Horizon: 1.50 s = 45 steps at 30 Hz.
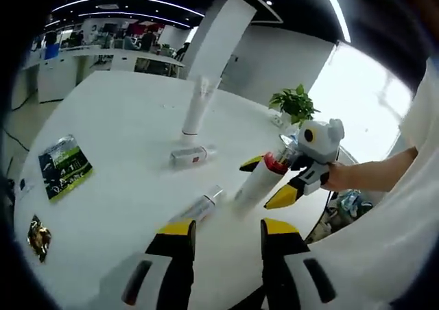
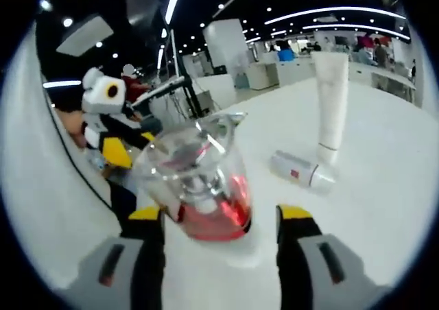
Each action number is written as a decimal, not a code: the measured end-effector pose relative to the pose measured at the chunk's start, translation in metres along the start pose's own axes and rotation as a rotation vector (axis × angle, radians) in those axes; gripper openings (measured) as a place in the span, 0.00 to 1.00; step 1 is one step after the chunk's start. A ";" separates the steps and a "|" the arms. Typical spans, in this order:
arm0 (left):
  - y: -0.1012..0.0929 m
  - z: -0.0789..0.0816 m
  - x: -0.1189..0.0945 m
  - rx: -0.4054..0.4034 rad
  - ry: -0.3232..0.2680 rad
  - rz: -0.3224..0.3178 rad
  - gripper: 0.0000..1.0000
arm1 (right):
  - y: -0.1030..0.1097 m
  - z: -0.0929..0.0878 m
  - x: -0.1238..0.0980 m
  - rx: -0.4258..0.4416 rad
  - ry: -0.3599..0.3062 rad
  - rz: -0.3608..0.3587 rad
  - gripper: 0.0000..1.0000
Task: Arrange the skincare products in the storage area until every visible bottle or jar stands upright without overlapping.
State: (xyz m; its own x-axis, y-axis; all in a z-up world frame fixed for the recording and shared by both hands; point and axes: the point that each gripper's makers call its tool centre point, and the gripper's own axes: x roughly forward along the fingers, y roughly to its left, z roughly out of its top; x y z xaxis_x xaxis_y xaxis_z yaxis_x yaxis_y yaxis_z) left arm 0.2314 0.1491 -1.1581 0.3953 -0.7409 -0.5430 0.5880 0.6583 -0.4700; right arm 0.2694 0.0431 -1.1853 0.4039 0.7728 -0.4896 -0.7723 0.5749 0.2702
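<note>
A white bottle with a red collar and clear cap (image 1: 259, 181) leans tilted on the white table (image 1: 123, 125), between the jaws of my right gripper (image 1: 267, 180). In the right gripper view the same bottle (image 2: 206, 186) rests against the left jaw, with a gap to the right jaw; the right gripper (image 2: 221, 217) stands open around it. My left gripper (image 1: 228, 229) is open and holds nothing. Just beyond it lies a slim bottle (image 1: 200, 207). A small bottle (image 1: 193, 156) (image 2: 300, 169) lies on its side near an upright white tube (image 1: 196, 108) (image 2: 330, 97).
A green packet (image 1: 63, 166) and a small gold packet (image 1: 38, 236) lie at the table's left. A potted plant (image 1: 295, 104) stands at the far edge. A person's forearm (image 1: 374, 176) reaches in from the right. Office desks stand behind.
</note>
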 end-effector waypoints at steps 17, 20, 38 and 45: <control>0.012 -0.003 -0.012 -0.055 -0.059 0.015 0.37 | 0.004 -0.016 -0.002 0.051 0.060 -0.051 0.64; 0.013 -0.003 -0.016 -0.059 -0.065 0.014 0.35 | 0.002 -0.019 -0.002 0.069 0.070 -0.071 0.65; 0.021 0.013 -0.050 -0.098 -0.112 -0.010 0.33 | -0.006 -0.027 -0.029 0.272 0.088 -0.271 0.77; 0.027 0.016 -0.052 -0.108 -0.119 -0.036 0.33 | -0.003 -0.026 -0.032 0.327 0.065 -0.341 0.83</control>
State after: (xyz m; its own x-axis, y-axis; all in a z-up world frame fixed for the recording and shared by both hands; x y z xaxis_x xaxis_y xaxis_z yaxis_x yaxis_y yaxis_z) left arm 0.2380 0.2038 -1.1312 0.4594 -0.7709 -0.4412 0.5271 0.6364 -0.5632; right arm 0.2463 0.0101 -1.1918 0.5681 0.5129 -0.6436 -0.4017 0.8554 0.3271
